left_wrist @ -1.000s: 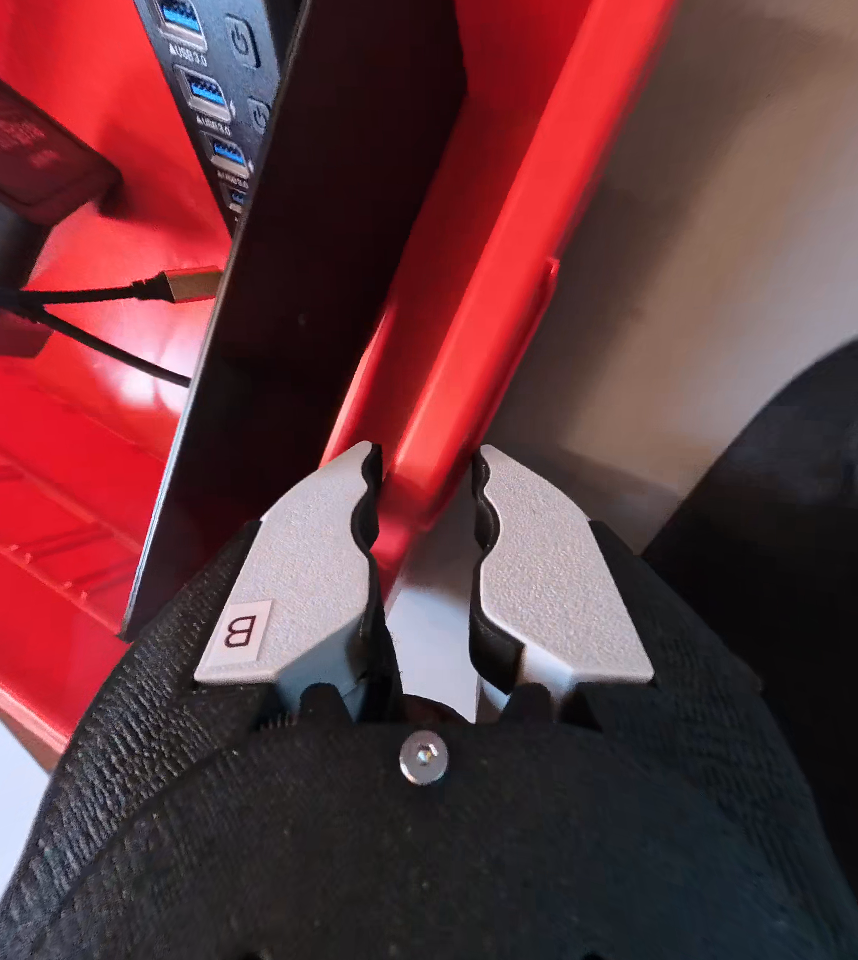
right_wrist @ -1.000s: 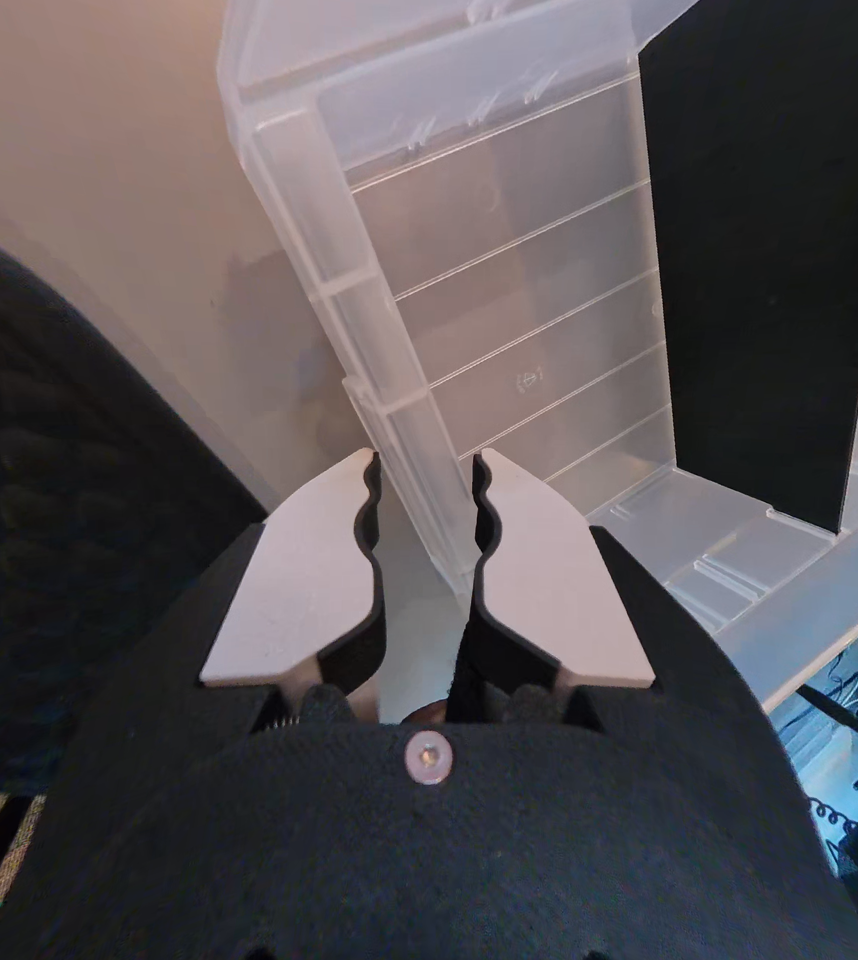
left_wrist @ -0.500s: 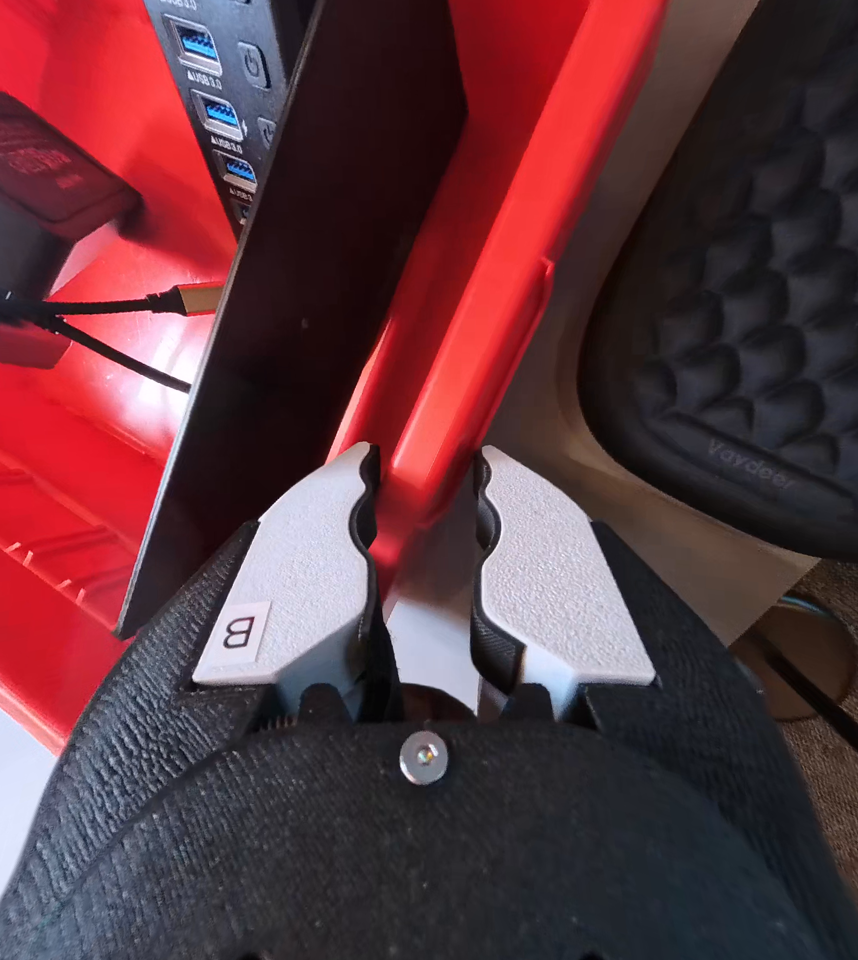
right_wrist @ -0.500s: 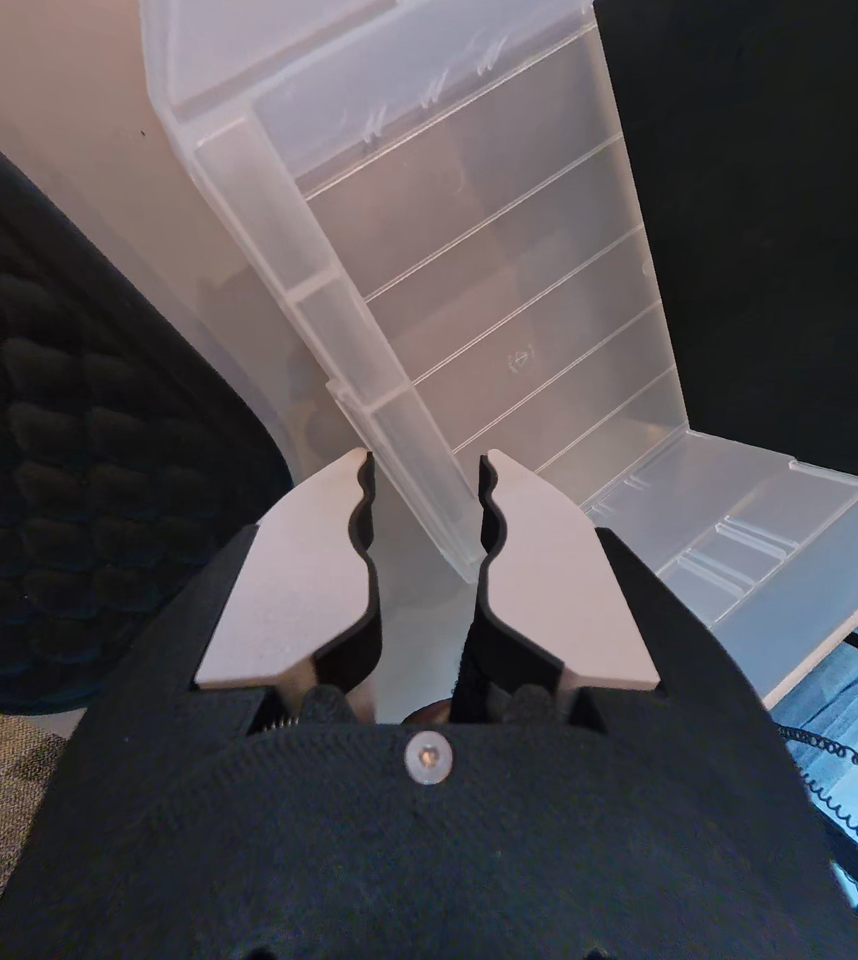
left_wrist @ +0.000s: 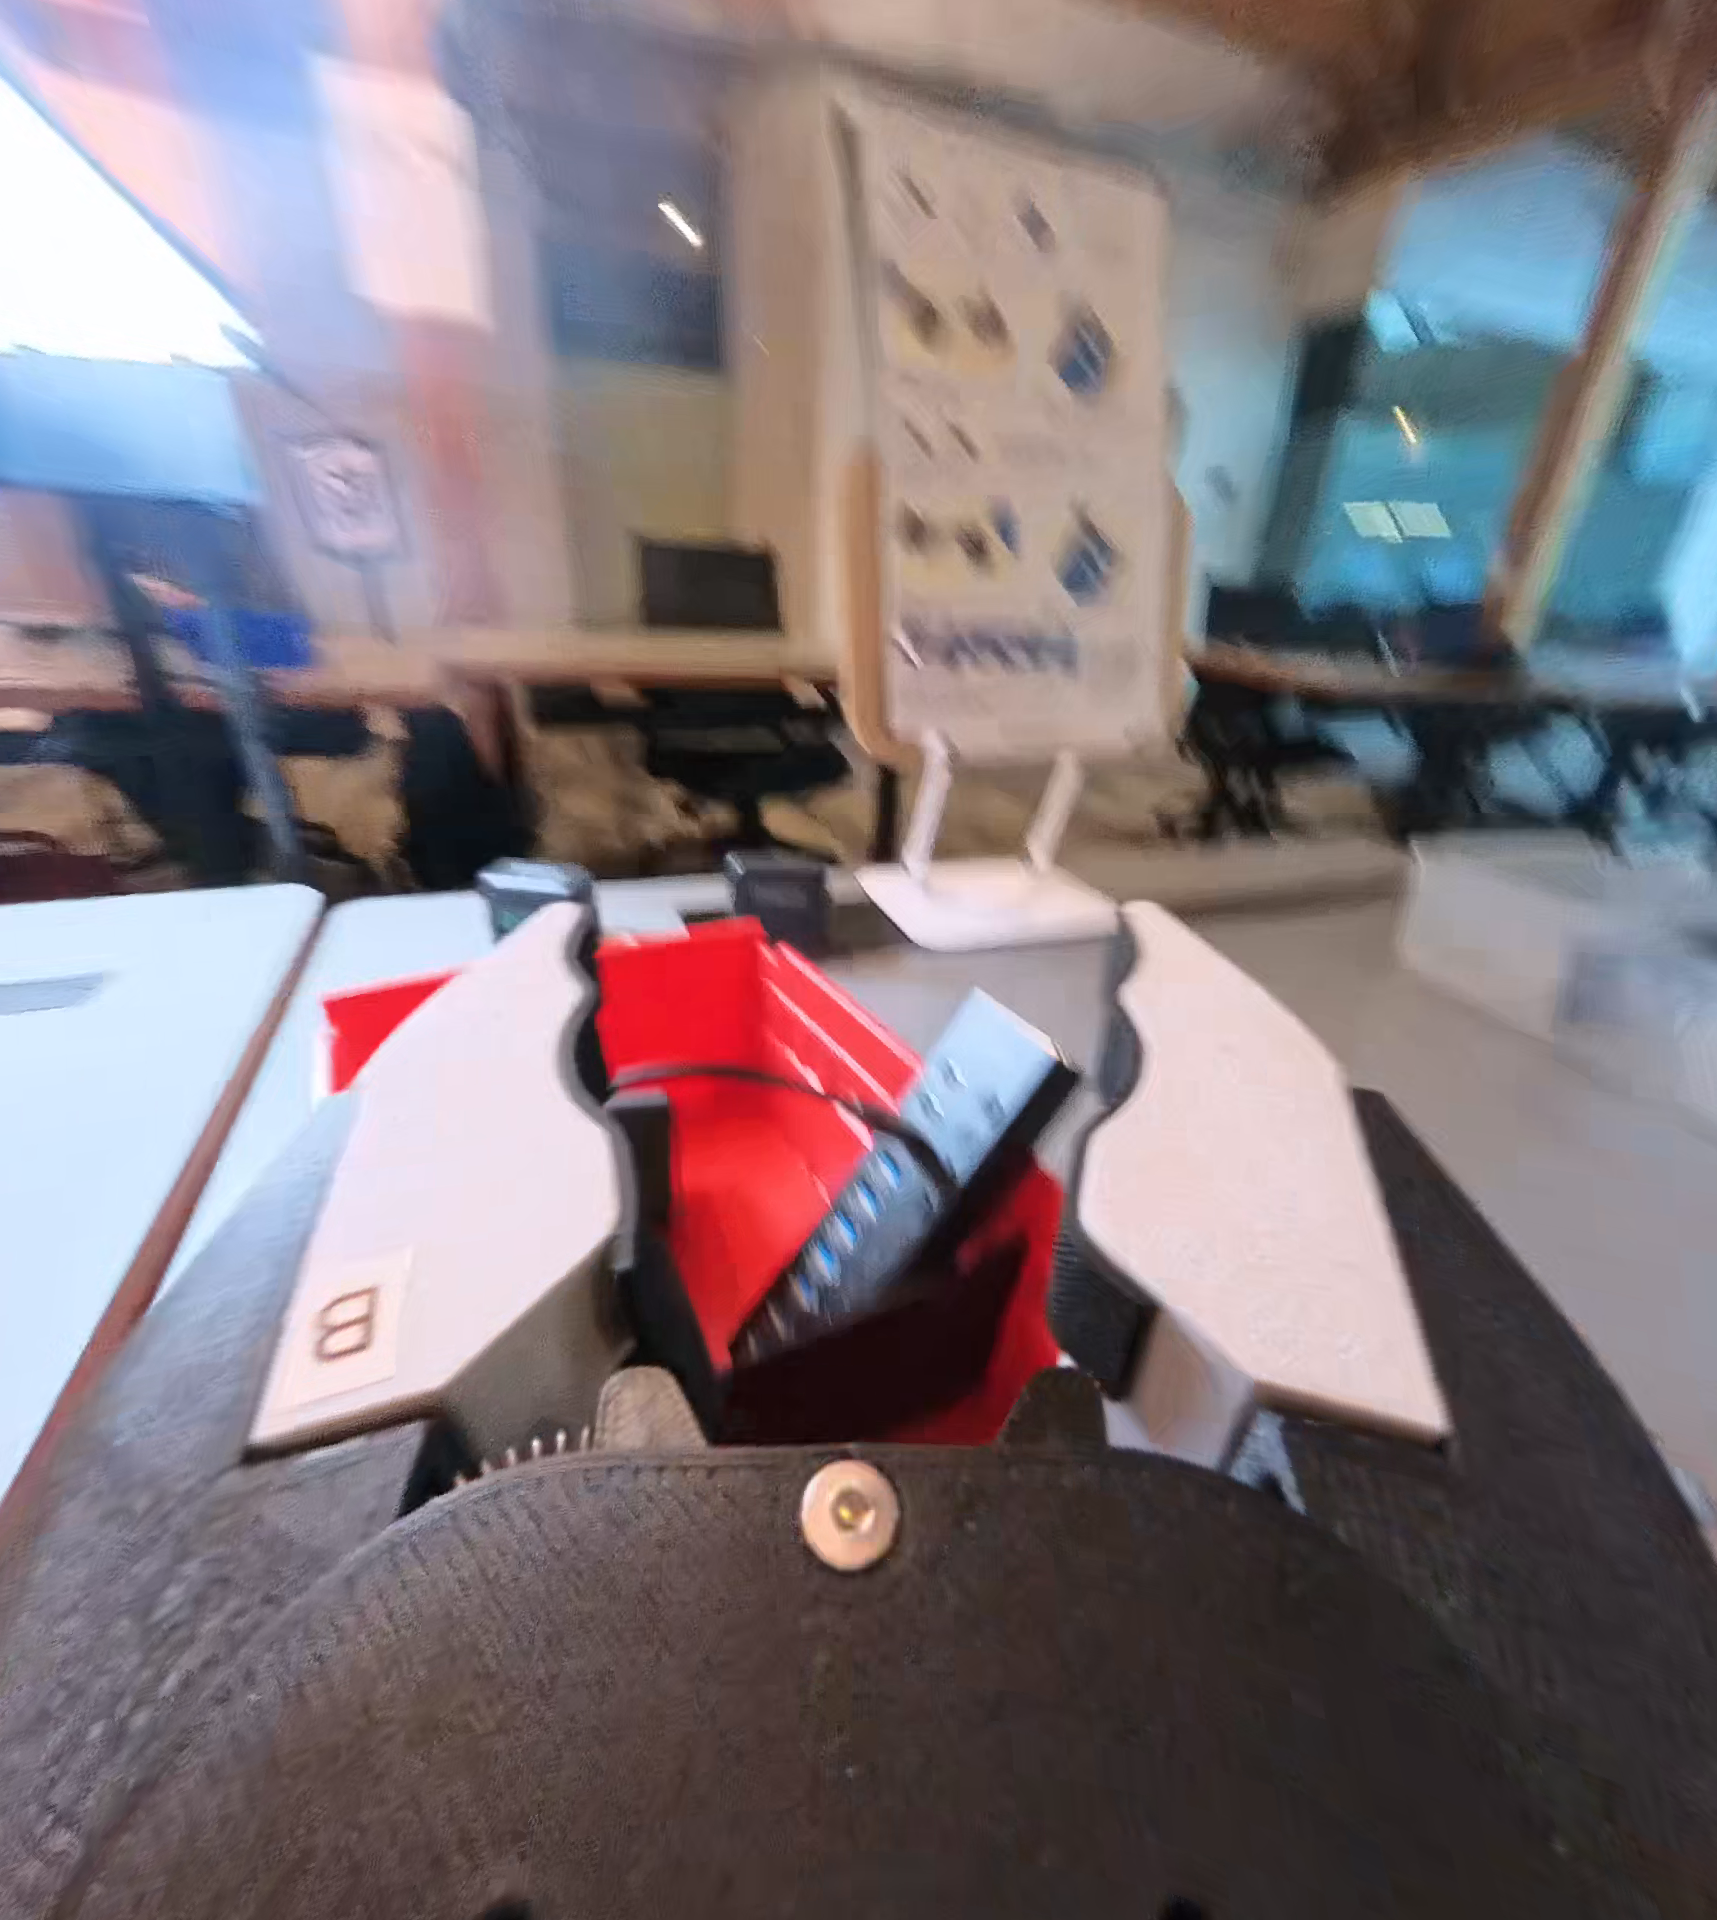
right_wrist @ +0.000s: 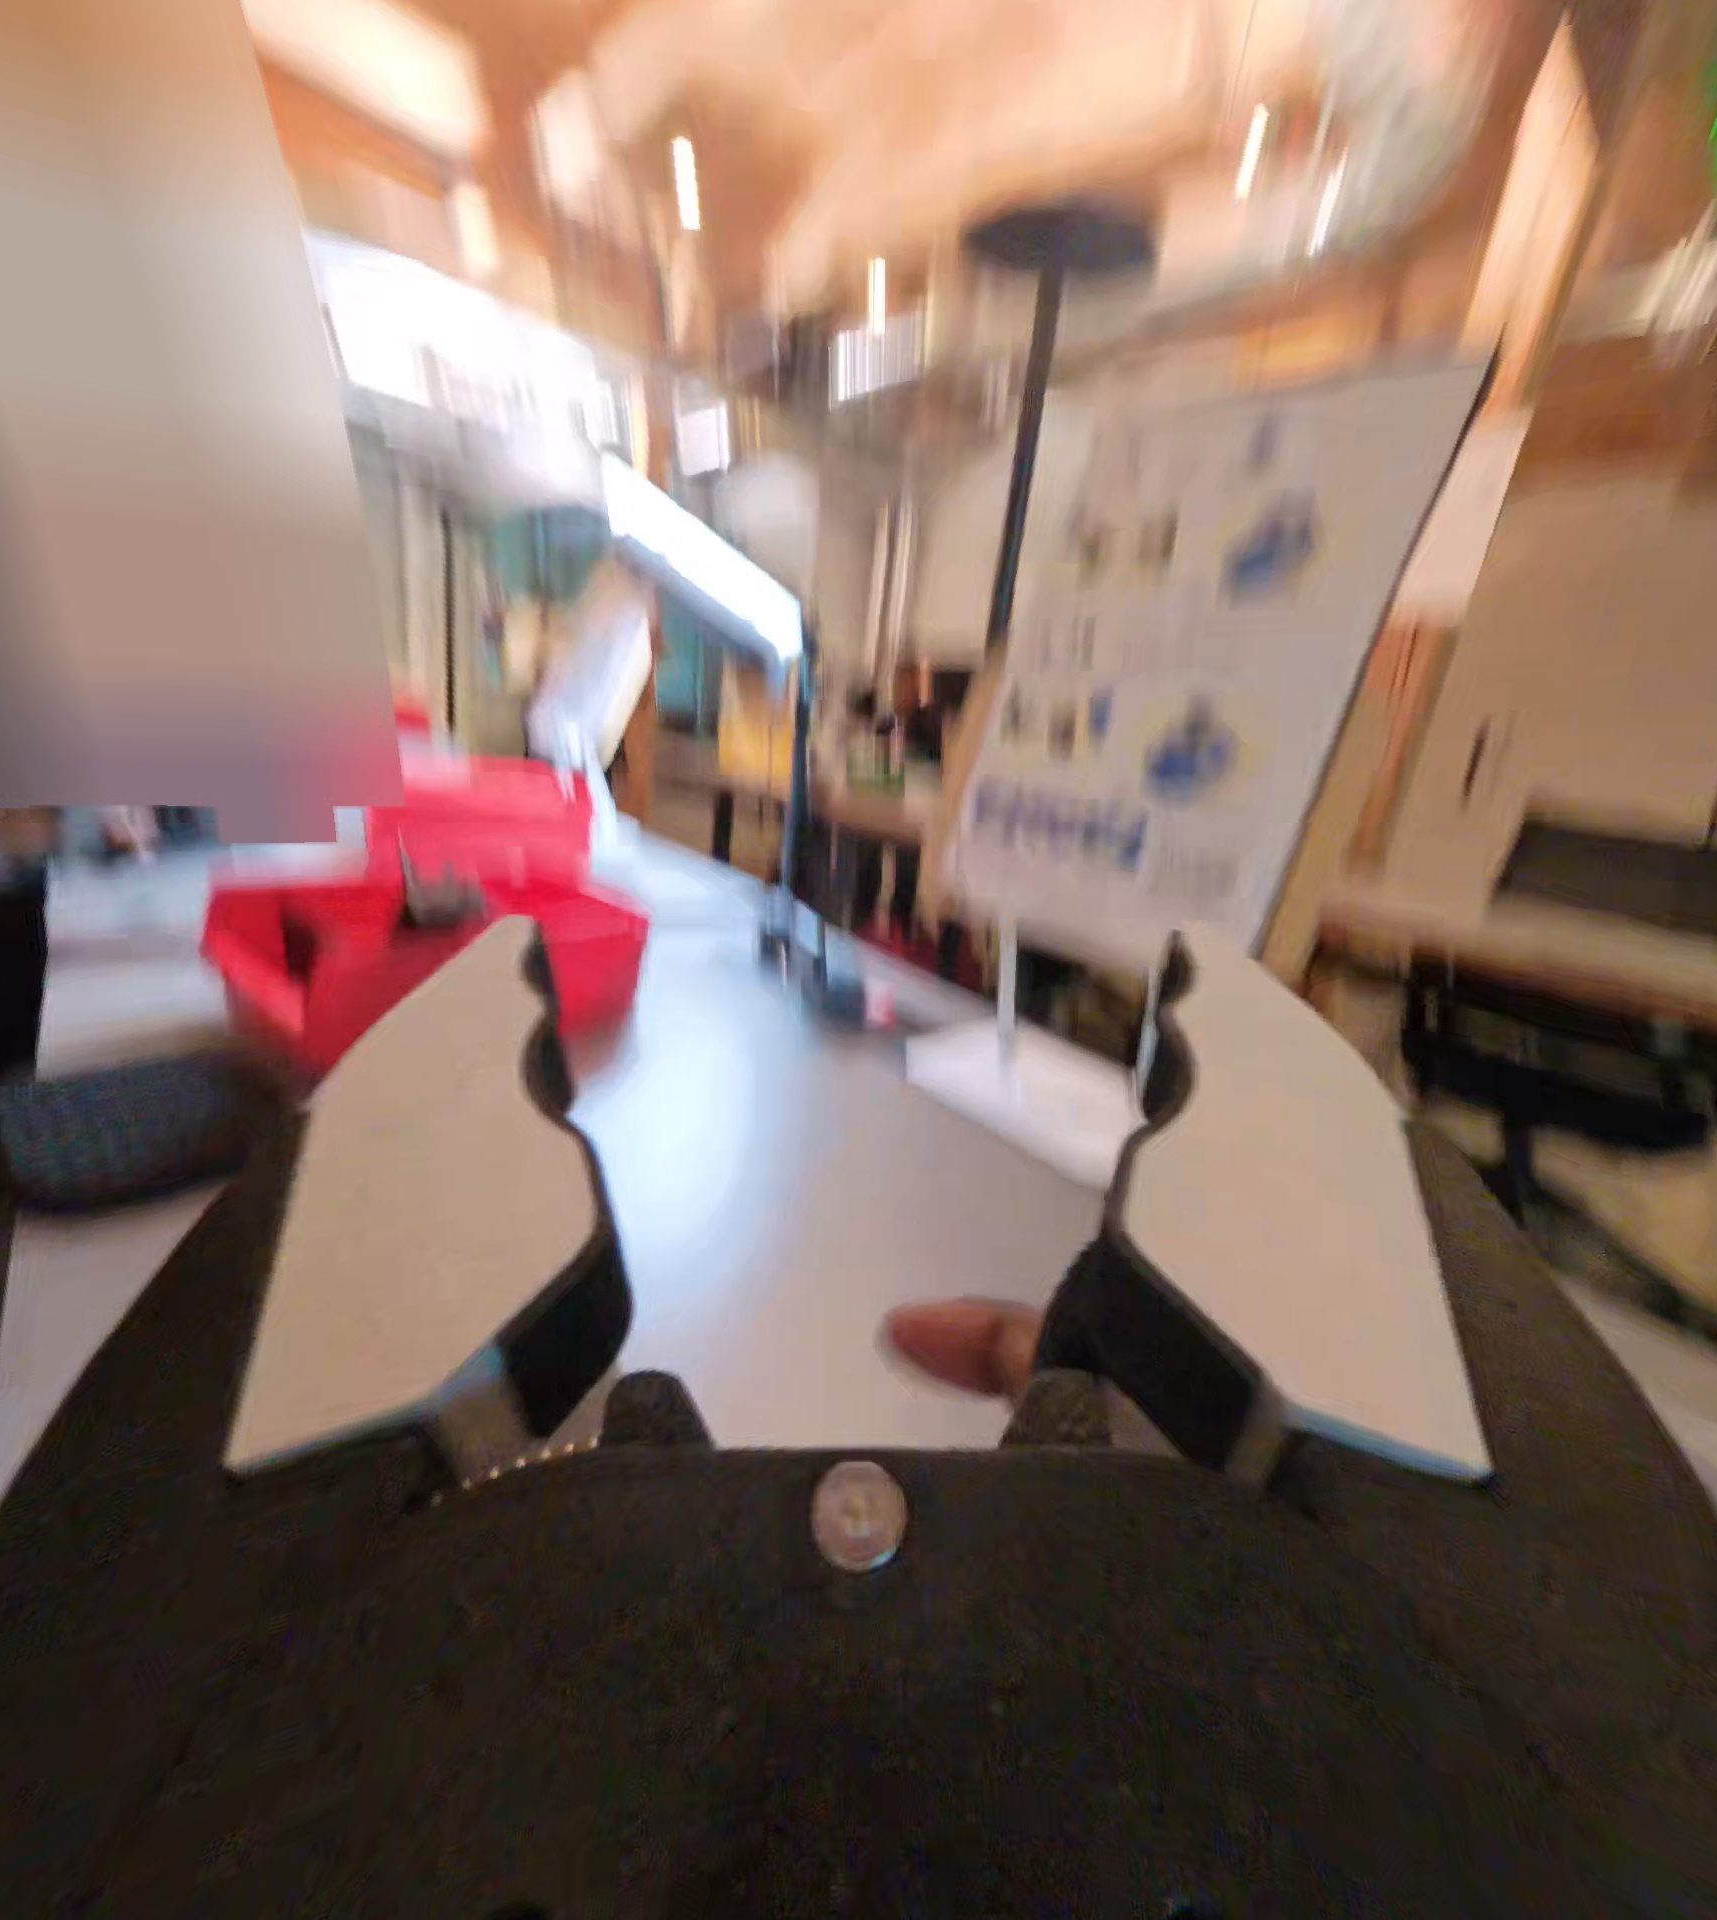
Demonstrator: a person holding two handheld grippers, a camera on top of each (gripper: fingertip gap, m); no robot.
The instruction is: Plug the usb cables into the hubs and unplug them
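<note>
In the left wrist view my left gripper (left_wrist: 849, 945) is open and empty, above the near end of a red bin (left_wrist: 729, 997). Inside the bin a black USB hub (left_wrist: 947, 1132) with blue ports leans against the right wall. A thin black cable (left_wrist: 740, 1075) runs to it. A black divider (left_wrist: 651, 1174) stands in the bin by my left finger. In the right wrist view my right gripper (right_wrist: 854, 961) is open and empty over the white table (right_wrist: 812, 1164). The red bin (right_wrist: 438, 914) shows far left there, blurred.
A white poster board on a stand (left_wrist: 1010, 488) stands beyond the table; it also shows in the right wrist view (right_wrist: 1176, 665). A black padded cushion (right_wrist: 116, 1127) lies at the left. A fingertip (right_wrist: 958, 1345) shows under my right gripper. Desks and chairs fill the background.
Both grippers have let go of the bin walls, opened wide and swung up to look across the room. The clear bin is out of view. Both views are motion-blurred.
</note>
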